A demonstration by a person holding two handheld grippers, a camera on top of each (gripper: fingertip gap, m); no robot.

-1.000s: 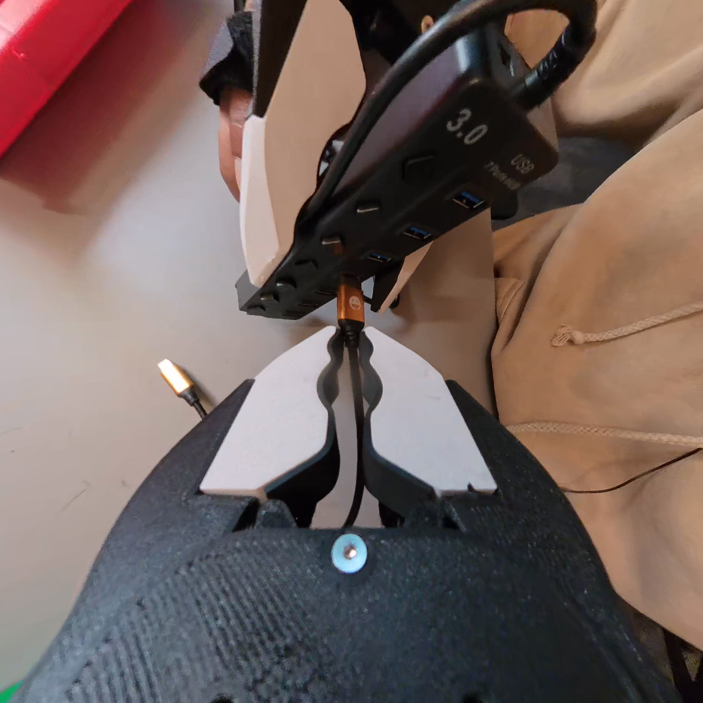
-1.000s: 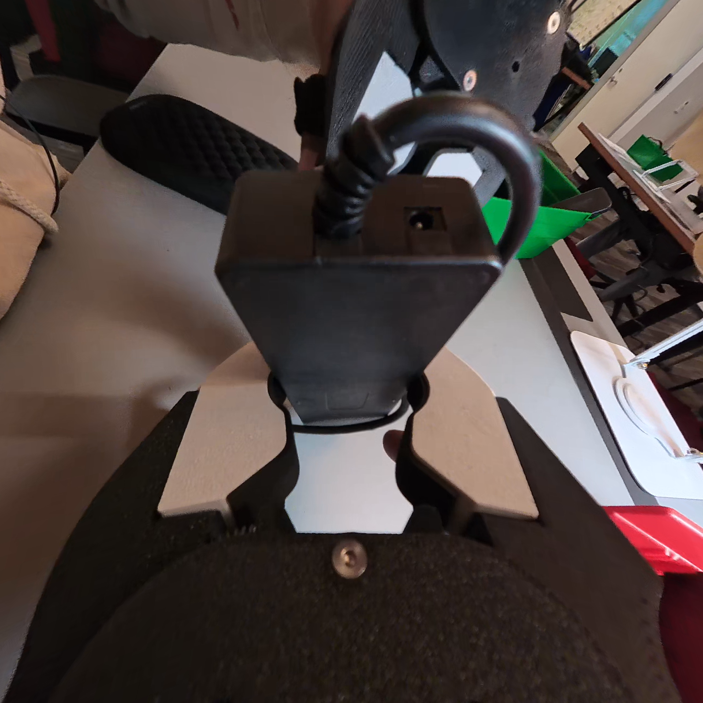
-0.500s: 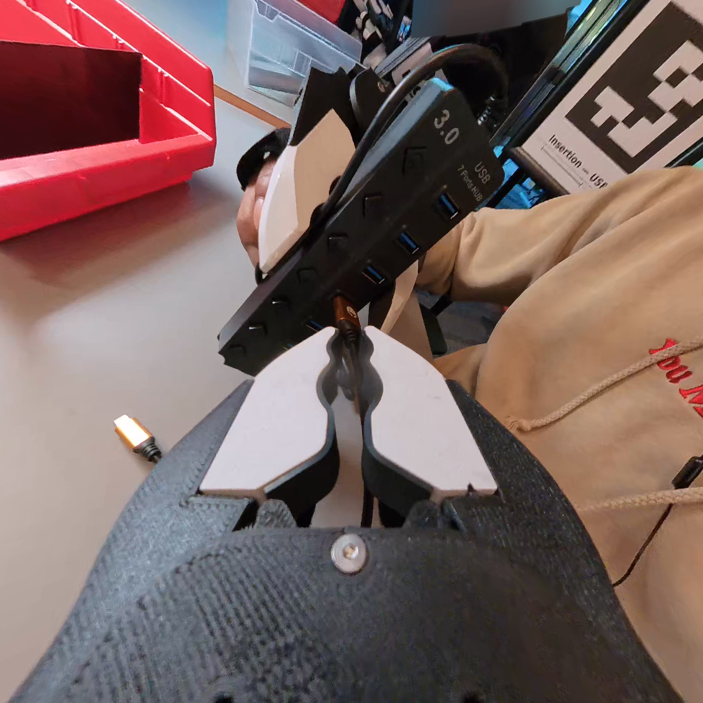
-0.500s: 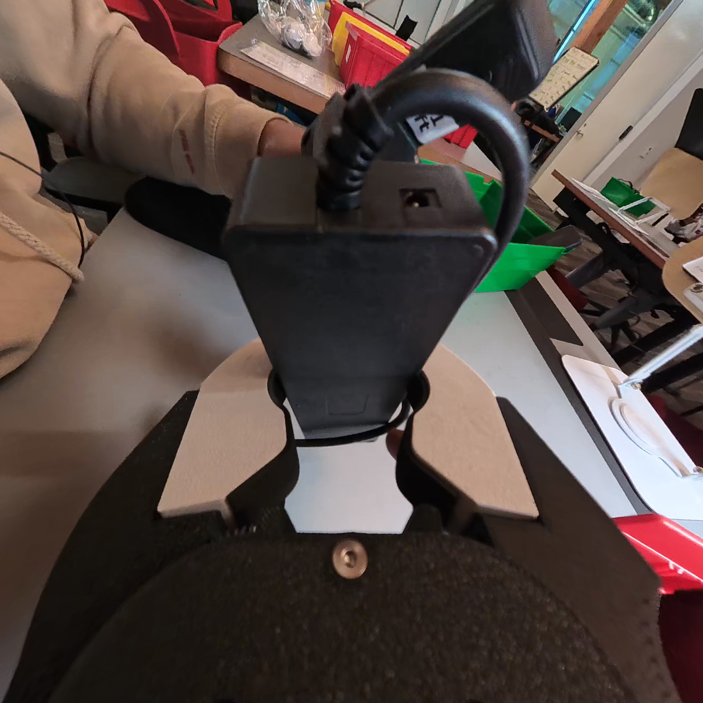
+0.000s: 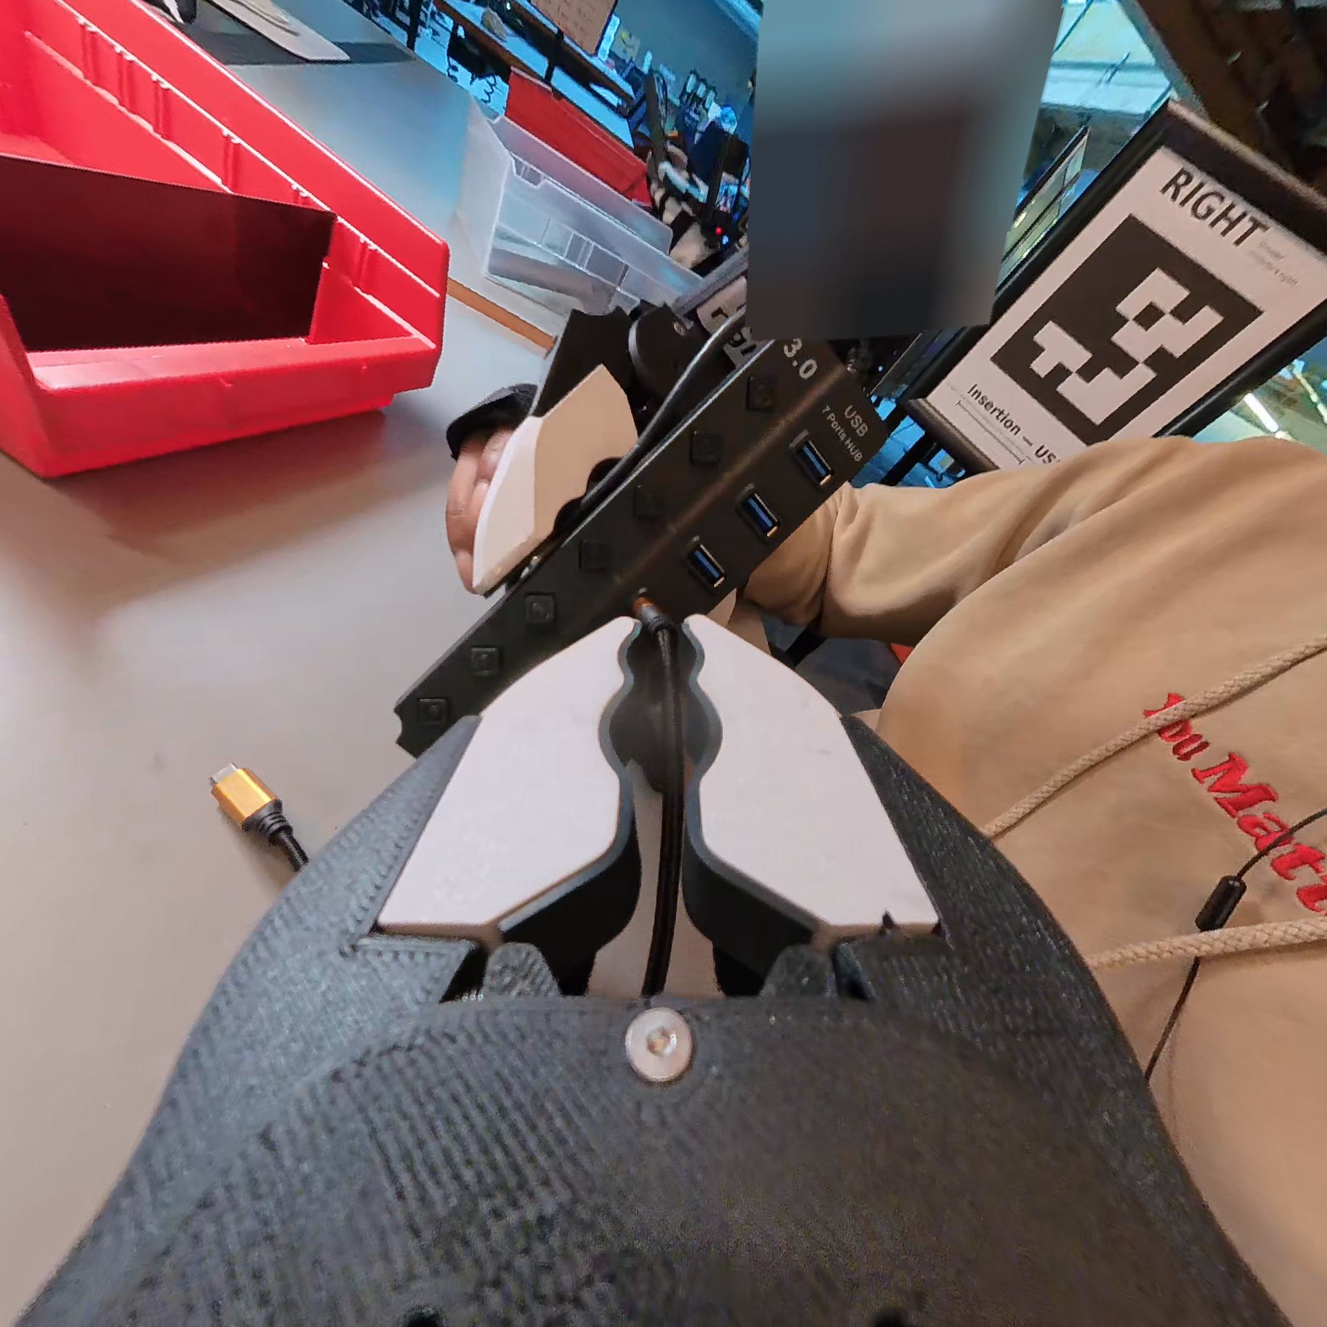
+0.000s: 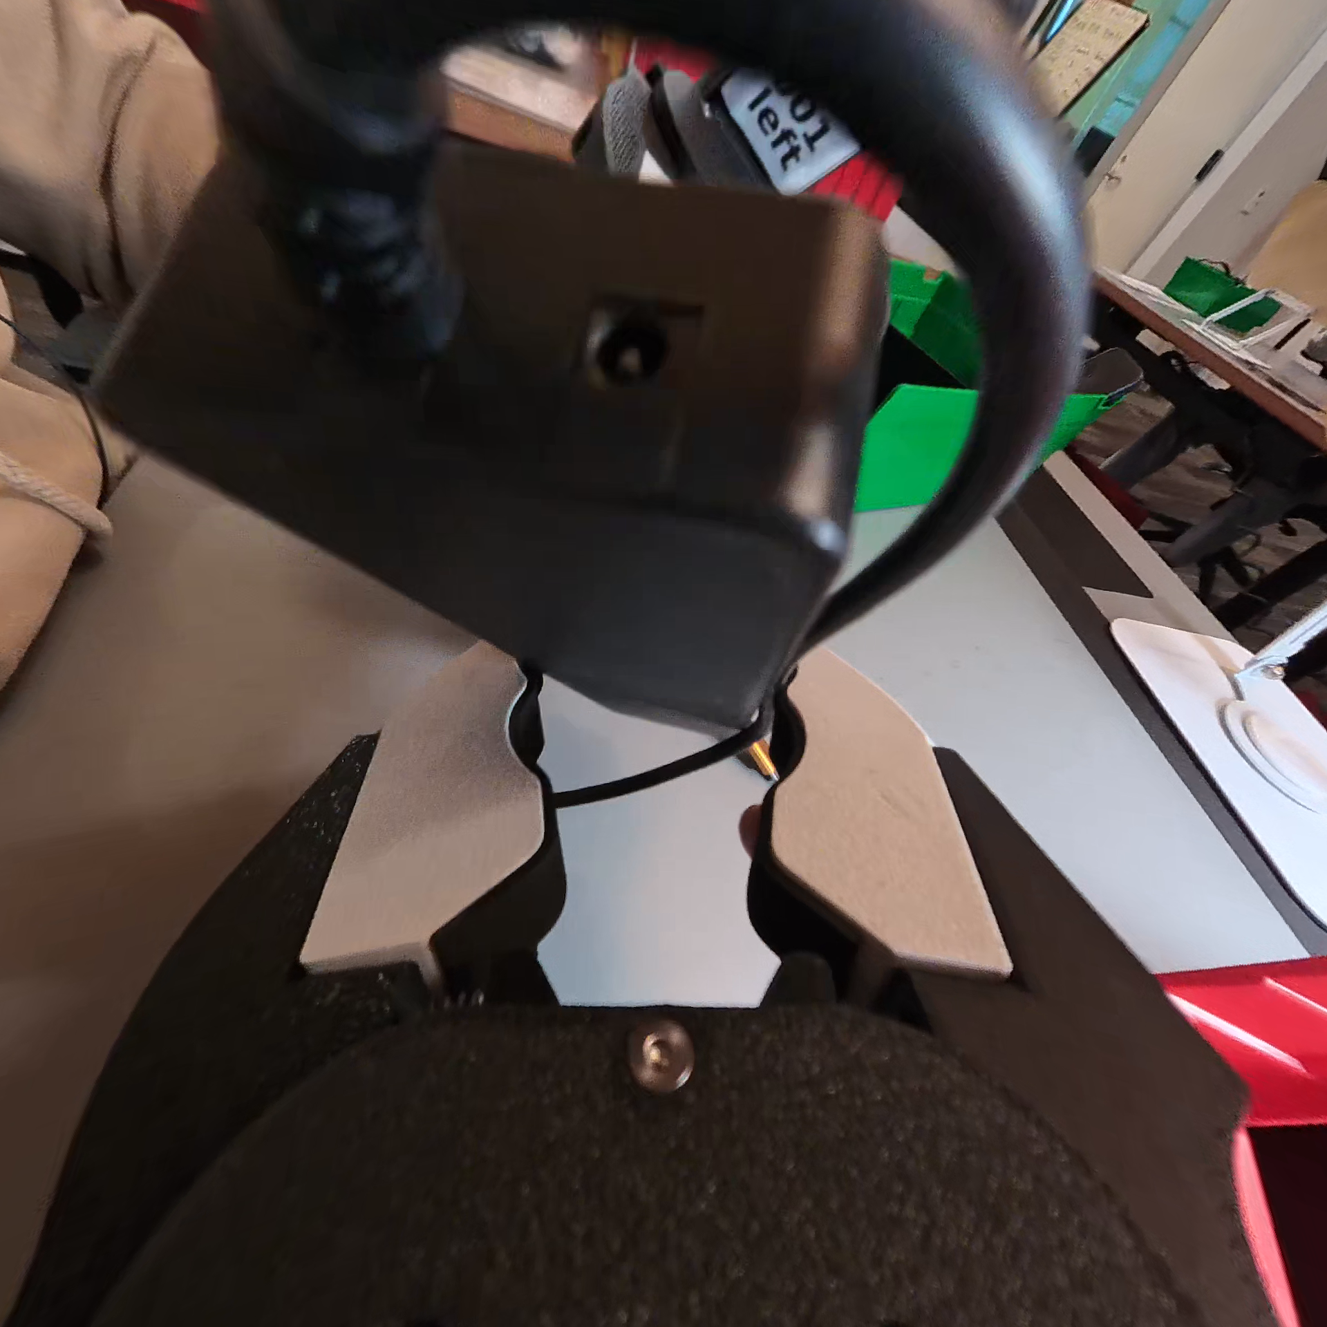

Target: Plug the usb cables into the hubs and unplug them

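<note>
You are working over a grey table [image 5: 179, 646] in a workshop, with a red bin [image 5: 215, 301] well beyond your left jaws and green bins [image 6: 919, 438] past your right jaws. Your left gripper [image 5: 659, 632] is narrowed on the thin black USB cable [image 5: 671, 826], whose orange plug [image 5: 644, 605] sits at a port just ahead of the jaw tips. Your right gripper [image 6: 657, 707] clamps the black USB hub [image 6: 503, 445], which stands tilted up between its jaws.
</note>
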